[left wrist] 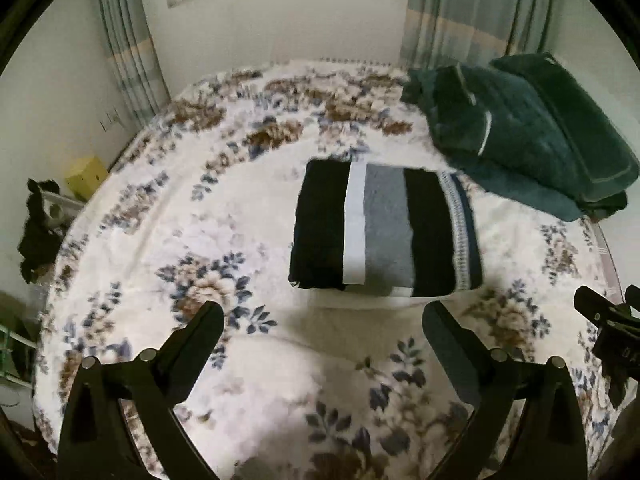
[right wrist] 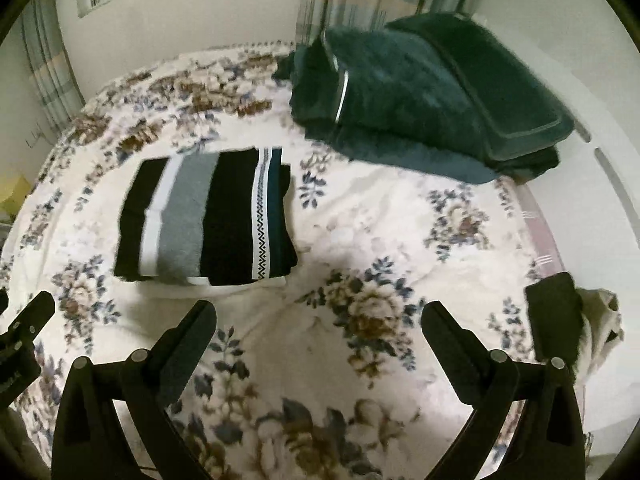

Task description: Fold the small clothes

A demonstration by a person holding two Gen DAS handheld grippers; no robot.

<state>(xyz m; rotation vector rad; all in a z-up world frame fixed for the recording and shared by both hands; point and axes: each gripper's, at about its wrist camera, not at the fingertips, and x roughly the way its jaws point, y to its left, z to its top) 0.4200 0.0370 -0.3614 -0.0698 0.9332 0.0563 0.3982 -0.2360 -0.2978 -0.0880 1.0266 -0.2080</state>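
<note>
Item: folded knit garment [left wrist: 380, 226], a flat rectangle banded black, white, grey and black, with a zigzag-patterned white strip and a navy edge along its right side.
Location: mid-bed on the white floral fleece blanket [left wrist: 248, 380], beyond both claws, touching neither.
Neighbours: dark green plush bedding stack [right wrist: 432, 92] at far right, apart from the garment; small black-and-pale cloth heap [right wrist: 568, 328] at near right edge.
Left gripper [left wrist: 320, 320]: released, jaws spread wide, nothing between them.
Right gripper [right wrist: 320, 320]: released likewise, empty.
Handling, judged: soft, light, limp; layers will slump or unfold if lifted by one corner.
Grip advice: pinch all layers at the near edge, one claw at each corner.
Fold status: appears finished, edges roughly square.
</note>
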